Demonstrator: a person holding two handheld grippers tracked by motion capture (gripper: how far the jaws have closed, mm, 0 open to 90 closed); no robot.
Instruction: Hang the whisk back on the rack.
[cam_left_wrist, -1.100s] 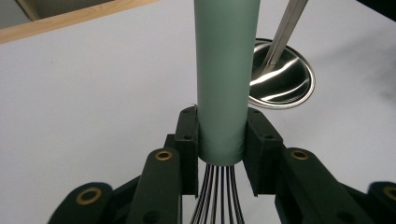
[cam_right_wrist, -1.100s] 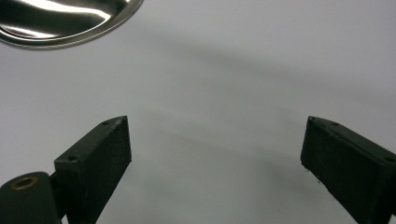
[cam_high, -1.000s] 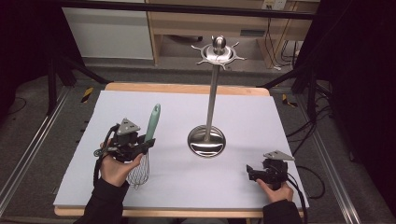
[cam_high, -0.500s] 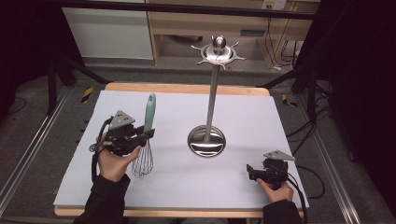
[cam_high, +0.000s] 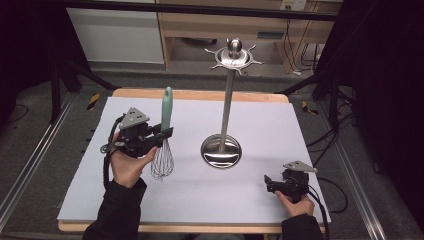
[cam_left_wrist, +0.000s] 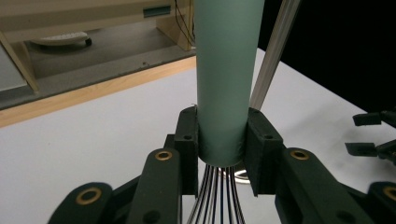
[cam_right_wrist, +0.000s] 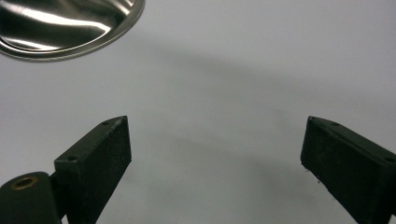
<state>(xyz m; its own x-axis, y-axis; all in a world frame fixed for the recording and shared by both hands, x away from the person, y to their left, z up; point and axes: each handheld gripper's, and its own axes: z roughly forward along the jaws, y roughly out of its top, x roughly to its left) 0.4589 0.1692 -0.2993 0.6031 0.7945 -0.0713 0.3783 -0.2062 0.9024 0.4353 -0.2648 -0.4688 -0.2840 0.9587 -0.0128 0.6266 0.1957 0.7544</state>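
While one whisk (cam_high: 164, 131) hangs clamped, one stand (cam_high: 226, 100) rises.

One whisk (cam_high: 163, 145); one steel stand (cam_high: 223, 150); two grippers.

Even overhead light brightens the white counter (cam_high: 260, 195) while the surroundings fall to near black. The steel stand base (cam_high: 221, 151) carries glare streaks and casts a soft shadow. In the left gripper view the near whisk handle (cam_left_wrist: 226, 79) is slightly soft.

Whisk (cam_left_wrist: 226, 79) handle top cut off
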